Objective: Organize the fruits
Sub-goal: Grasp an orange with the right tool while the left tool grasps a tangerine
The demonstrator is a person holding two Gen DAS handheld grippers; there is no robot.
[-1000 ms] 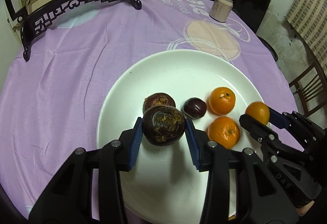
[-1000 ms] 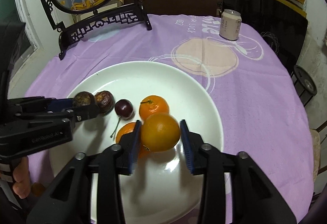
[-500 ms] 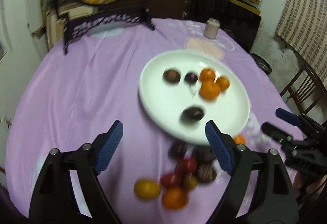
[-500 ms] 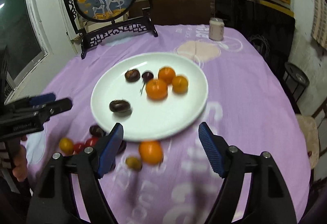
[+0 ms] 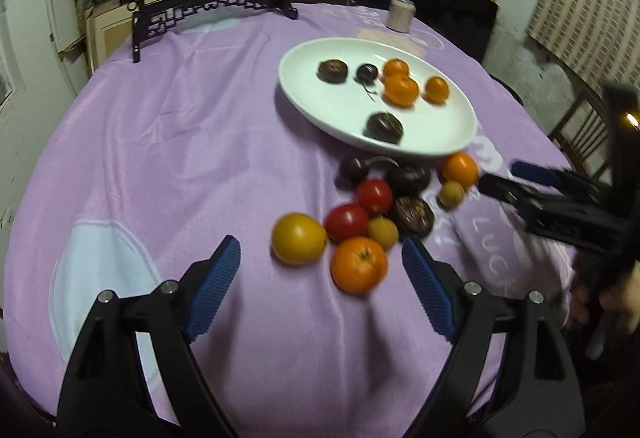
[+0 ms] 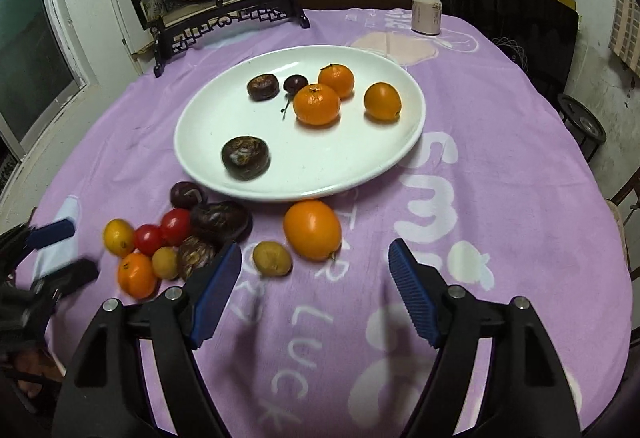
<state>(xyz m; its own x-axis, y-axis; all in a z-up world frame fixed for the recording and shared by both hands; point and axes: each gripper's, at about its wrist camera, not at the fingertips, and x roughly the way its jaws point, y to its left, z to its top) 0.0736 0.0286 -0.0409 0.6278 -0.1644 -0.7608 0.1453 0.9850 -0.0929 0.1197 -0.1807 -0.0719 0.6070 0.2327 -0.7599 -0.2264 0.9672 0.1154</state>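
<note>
Between picks | both grippers — left, right — fingers wide apart, empty | next: orange at 12 o'clock, onto plate

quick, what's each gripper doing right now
Left hand-held gripper: open, holding nothing.
Right hand-held gripper: open, holding nothing.

purple tablecloth reads "luck" in white letters

Black plastic left gripper and right gripper, ribbed blue pads, silver screws, bare skin
</note>
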